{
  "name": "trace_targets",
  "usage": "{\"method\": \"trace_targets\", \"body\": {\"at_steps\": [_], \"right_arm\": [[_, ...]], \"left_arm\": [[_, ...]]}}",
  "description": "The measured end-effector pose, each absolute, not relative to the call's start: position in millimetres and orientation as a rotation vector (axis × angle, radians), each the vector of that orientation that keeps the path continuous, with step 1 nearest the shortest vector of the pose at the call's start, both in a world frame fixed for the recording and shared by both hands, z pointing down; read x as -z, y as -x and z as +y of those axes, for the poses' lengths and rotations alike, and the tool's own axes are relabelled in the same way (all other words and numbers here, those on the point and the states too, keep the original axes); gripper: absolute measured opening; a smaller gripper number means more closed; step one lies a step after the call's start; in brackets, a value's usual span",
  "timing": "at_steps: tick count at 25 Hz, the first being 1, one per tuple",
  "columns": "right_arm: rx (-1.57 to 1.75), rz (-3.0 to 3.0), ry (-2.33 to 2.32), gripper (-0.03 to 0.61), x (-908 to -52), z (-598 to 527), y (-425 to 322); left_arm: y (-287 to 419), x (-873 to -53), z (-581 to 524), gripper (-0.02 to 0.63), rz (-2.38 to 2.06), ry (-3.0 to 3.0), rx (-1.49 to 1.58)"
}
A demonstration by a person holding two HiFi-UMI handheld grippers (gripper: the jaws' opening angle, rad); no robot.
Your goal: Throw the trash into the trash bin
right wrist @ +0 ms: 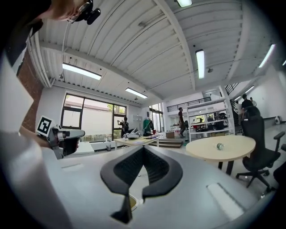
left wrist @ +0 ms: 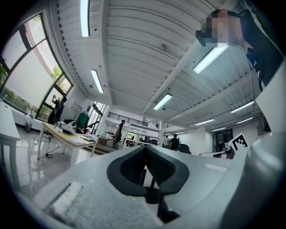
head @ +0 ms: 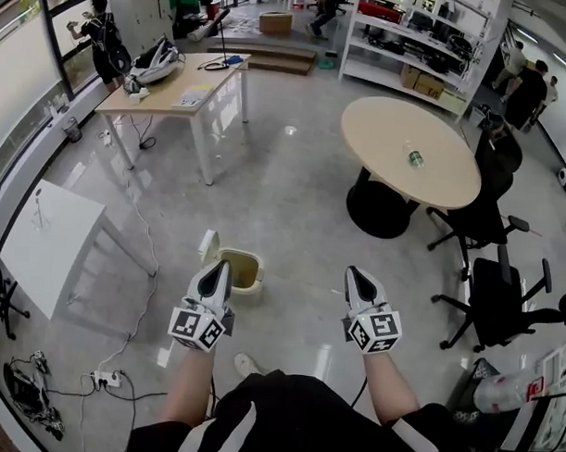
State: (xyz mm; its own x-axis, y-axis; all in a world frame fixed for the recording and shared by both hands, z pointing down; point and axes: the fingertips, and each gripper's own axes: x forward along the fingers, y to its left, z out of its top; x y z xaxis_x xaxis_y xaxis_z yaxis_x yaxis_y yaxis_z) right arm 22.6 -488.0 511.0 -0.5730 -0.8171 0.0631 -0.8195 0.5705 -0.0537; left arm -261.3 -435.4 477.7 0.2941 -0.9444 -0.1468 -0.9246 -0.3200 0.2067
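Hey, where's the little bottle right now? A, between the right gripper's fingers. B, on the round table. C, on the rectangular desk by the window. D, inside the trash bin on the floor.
B: the bottle lies on the round table, well away from the open trash bin on the floor.
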Motion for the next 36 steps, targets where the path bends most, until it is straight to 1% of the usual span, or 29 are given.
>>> {"method": "trace_targets", "body": {"at_steps": [5,9,14,20,29,36], "right_arm": [[-0.095,-2.694,-1.571,0.006,-499.9,-466.2,-80.7],[-0.102,-2.681,-1.653,0.005,-494.0,-456.4,-99.5],[-0.099,-2.687,-1.655,0.005,-494.4,-448.3,-93.3],[-0.099,-2.707,-1.598,0.005,-499.1,-451.2,-76.0],[-0.094,-2.764,-1.545,0.005,-495.7,-459.9,-52.4],[-0.11,-2.791,-1.537,0.005,-495.4,-459.8,-46.1]], "left_arm": [[200.8,-471.2,-441.3,0.002,-1.642,-2.565,0.394],[172.6,-465.6,-443.3,0.002,-1.565,-2.621,0.381],[163.8,-461.5,-443.1,0.002,-1.534,-2.654,0.369],[174.5,-465.7,-440.1,0.002,-1.547,-2.609,0.402],[183.1,-466.2,-439.2,0.002,-1.592,-2.649,0.315],[170.2,-476.4,-438.3,0.002,-1.557,-2.708,0.243]]}}
